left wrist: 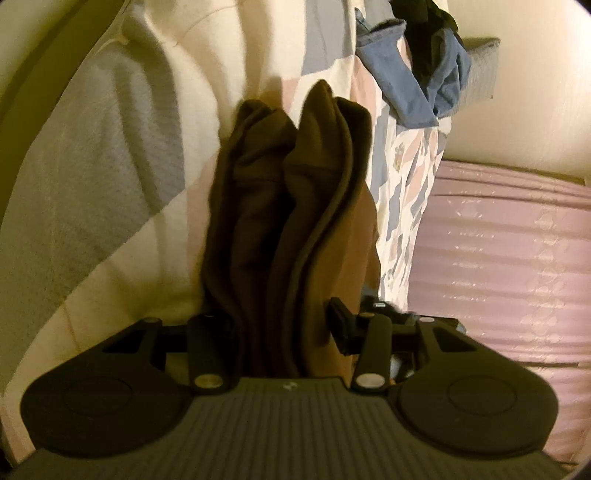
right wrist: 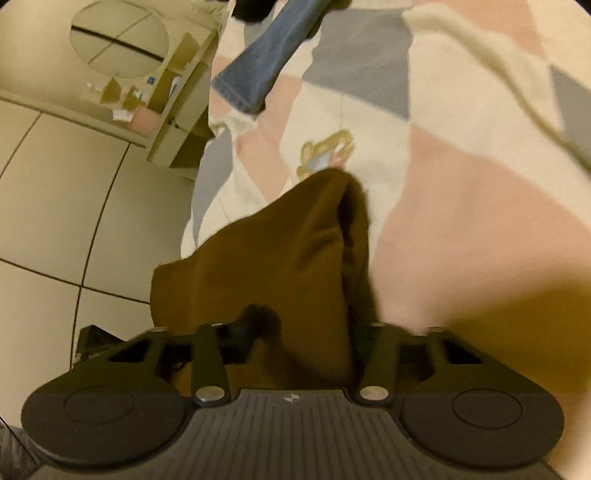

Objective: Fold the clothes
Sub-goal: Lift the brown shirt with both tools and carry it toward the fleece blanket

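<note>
Both grippers were busy with 1 item: the brown garment (left wrist: 291, 206). The left gripper (left wrist: 284, 328) was clamped on a bunched, several-layer edge of it, cloth hanging down over the patchwork quilt (left wrist: 110, 177). The right gripper (right wrist: 299, 332) pinched another part of the same brown garment (right wrist: 273, 258), held above the quilt edge with the tiled floor (right wrist: 74, 206) beside it.

Progress looked early to middle: the brown piece was lifted off the quilt, gathered in loose folds, not laid flat and with no neat crease showing. Farther up the quilt lay a blue garment (left wrist: 402, 85) and a dark one (left wrist: 424, 18), both crumpled and unfolded. A cream knit (right wrist: 480, 70) also lay spread on the quilt. Most of the pile seemed left.
</note>
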Action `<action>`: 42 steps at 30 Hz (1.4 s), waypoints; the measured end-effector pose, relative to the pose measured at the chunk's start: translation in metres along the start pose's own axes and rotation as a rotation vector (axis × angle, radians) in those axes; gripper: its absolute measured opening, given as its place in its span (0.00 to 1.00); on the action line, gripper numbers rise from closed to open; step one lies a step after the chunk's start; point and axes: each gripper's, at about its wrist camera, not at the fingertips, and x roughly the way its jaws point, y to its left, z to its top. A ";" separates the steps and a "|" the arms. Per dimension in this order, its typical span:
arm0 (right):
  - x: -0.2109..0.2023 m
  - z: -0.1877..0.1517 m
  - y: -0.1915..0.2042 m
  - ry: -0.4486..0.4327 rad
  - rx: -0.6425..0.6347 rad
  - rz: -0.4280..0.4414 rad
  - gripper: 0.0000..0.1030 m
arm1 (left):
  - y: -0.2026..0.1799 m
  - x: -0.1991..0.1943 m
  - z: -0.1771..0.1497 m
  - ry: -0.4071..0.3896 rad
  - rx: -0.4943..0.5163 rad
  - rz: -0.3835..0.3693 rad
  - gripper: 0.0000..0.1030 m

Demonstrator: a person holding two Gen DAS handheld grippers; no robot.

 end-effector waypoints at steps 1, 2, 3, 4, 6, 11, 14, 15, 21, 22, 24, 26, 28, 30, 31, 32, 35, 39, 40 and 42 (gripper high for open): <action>0.001 -0.004 0.002 -0.020 0.008 -0.011 0.17 | 0.000 -0.001 0.001 0.006 0.009 0.003 0.36; -0.004 -0.010 0.006 -0.058 0.018 -0.024 0.16 | -0.003 -0.002 0.002 0.016 0.031 0.013 0.34; -0.011 -0.018 0.009 -0.099 0.047 -0.023 0.15 | -0.008 -0.003 0.004 0.029 0.057 0.027 0.34; -0.019 -0.028 0.013 -0.144 0.078 -0.021 0.14 | -0.016 -0.002 0.006 0.049 0.093 0.052 0.33; -0.037 -0.048 0.023 -0.233 0.135 -0.022 0.14 | -0.040 0.001 0.012 0.106 0.198 0.096 0.32; -0.082 -0.130 0.057 -0.469 0.324 -0.096 0.13 | -0.117 0.016 0.027 0.286 0.505 0.187 0.32; -0.105 -0.200 0.076 -0.664 0.516 -0.122 0.13 | -0.168 0.042 0.020 0.448 0.677 0.212 0.32; -0.113 -0.224 0.082 -0.731 0.577 -0.132 0.13 | -0.184 0.054 0.010 0.514 0.741 0.217 0.32; -0.149 -0.401 0.137 -1.186 0.947 -0.264 0.13 | -0.244 0.139 -0.124 0.965 1.095 0.143 0.32; -0.156 -0.434 0.148 -1.268 1.008 -0.294 0.13 | -0.249 0.154 -0.159 1.053 1.139 0.117 0.32; -0.162 -0.497 0.179 -1.442 1.132 -0.363 0.13 | -0.257 0.181 -0.229 1.219 1.221 0.059 0.31; -0.166 -0.554 0.210 -1.610 1.229 -0.437 0.13 | -0.266 0.202 -0.309 1.381 1.302 -0.032 0.31; -0.170 -0.599 0.237 -1.770 1.315 -0.498 0.13 | -0.273 0.213 -0.390 1.531 1.356 -0.116 0.31; -0.173 -0.642 0.265 -1.951 1.386 -0.563 0.13 | -0.273 0.213 -0.484 1.688 1.415 -0.202 0.31; -0.175 -0.660 0.275 -2.031 1.413 -0.591 0.13 | -0.266 0.201 -0.528 1.752 1.445 -0.247 0.31; -0.177 -0.679 0.286 -2.125 1.441 -0.618 0.13 | -0.266 0.195 -0.567 1.804 1.474 -0.290 0.31; -0.188 -0.724 0.307 -2.353 1.493 -0.672 0.13 | -0.267 0.172 -0.681 1.955 1.535 -0.405 0.31; -0.213 -0.765 0.321 -2.550 1.528 -0.750 0.13 | -0.268 0.151 -0.786 2.068 1.580 -0.501 0.31; -0.218 -0.771 0.320 -2.575 1.540 -0.757 0.13 | -0.268 0.148 -0.805 2.085 1.586 -0.514 0.30; -0.225 -0.793 0.313 -2.619 1.566 -0.741 0.13 | -0.265 0.144 -0.839 2.107 1.589 -0.531 0.30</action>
